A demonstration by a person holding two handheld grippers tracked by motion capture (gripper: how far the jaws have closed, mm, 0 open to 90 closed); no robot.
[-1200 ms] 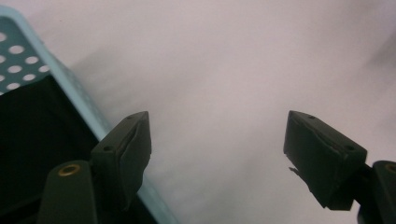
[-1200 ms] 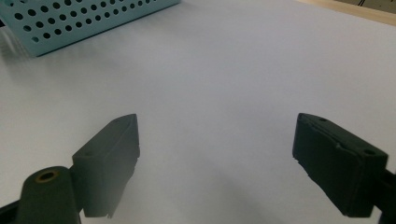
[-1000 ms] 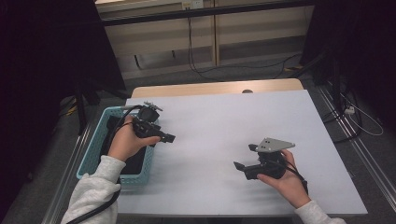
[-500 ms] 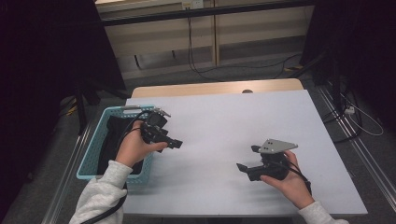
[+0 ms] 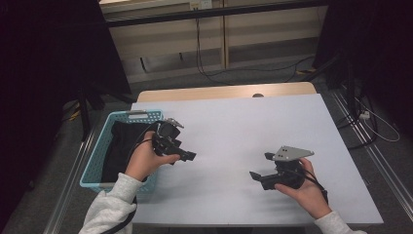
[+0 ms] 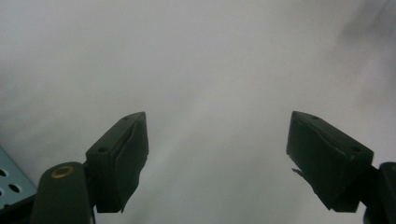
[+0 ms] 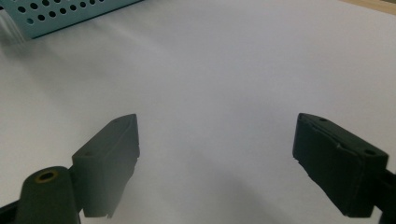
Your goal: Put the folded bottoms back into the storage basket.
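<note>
1. While I look down from the high view, the left hand-held gripper (image 5: 187, 156) hangs over the white tabletop (image 5: 243, 126), just beside the right wall of the teal basket (image 5: 95, 161). Its jaws point toward the middle of the tabletop with nothing between them. A black cloth (image 5: 119, 146) lies bundled inside the basket, which stands at the left edge of the tabletop. The person's left hand (image 5: 143, 161) wraps the gripper body, and a grey sleeve (image 5: 109, 204) comes in from the bottom. The right hand-held gripper (image 5: 257, 176) sits low over the front right part of the tabletop, well apart from the basket, its jaws pointing left and a grey three-cornered plate (image 5: 291, 153) on top. The right hand (image 5: 307, 190) holds it from behind. A strip of pale wood (image 5: 219, 91) runs along the far edge.

2. From the left gripper view, the two black jaws stand wide apart over blurred white surface, empty between them. A corner of the perforated teal basket (image 6: 11, 184) peeks in at the lower left.

3. From the right gripper view, the jaws again stand wide with bare white tabletop (image 7: 210, 70) between them. The basket's perforated wall (image 7: 60, 14) lies far off at the upper left.
</note>
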